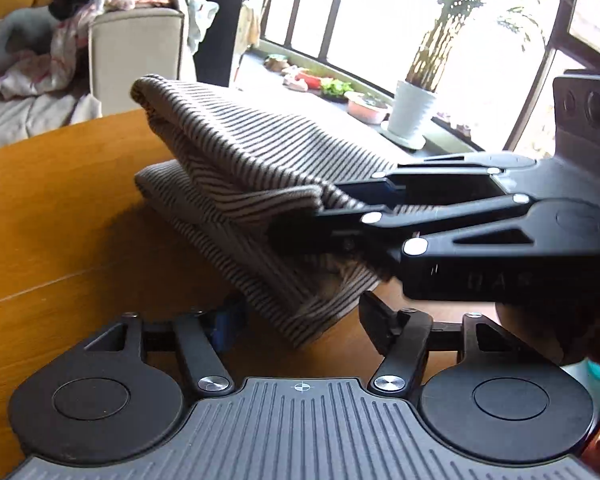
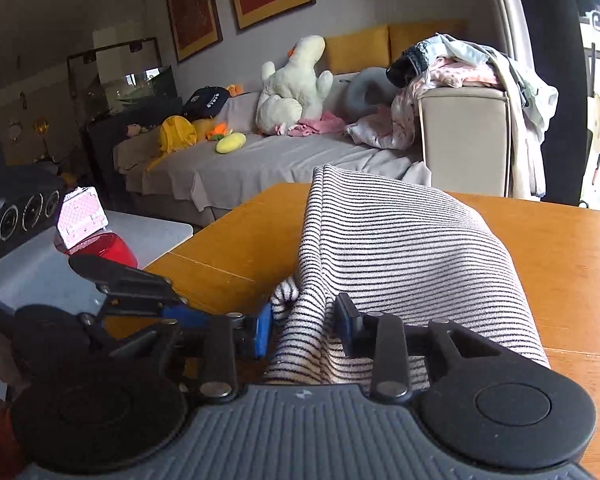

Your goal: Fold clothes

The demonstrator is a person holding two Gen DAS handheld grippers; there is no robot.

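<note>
A striped black-and-white garment (image 1: 236, 168) lies folded in layers on the wooden table (image 1: 60, 208). In the left wrist view my left gripper (image 1: 300, 320) stands open around the garment's near corner, fingers apart on either side. My right gripper (image 1: 324, 216) reaches in from the right, its fingers closed on the upper layers of the cloth. In the right wrist view the right gripper (image 2: 304, 324) has the striped garment (image 2: 400, 248) bunched between its fingers, with my left gripper's fingers (image 2: 148, 292) just left of it.
A sofa (image 2: 260, 152) with a plush duck (image 2: 296, 84) and a clothes pile (image 2: 460, 68) stands beyond the table. A red container (image 2: 112, 248) with a pink box sits on a low grey table at left. A windowsill with a white plant pot (image 1: 412, 112) lies behind.
</note>
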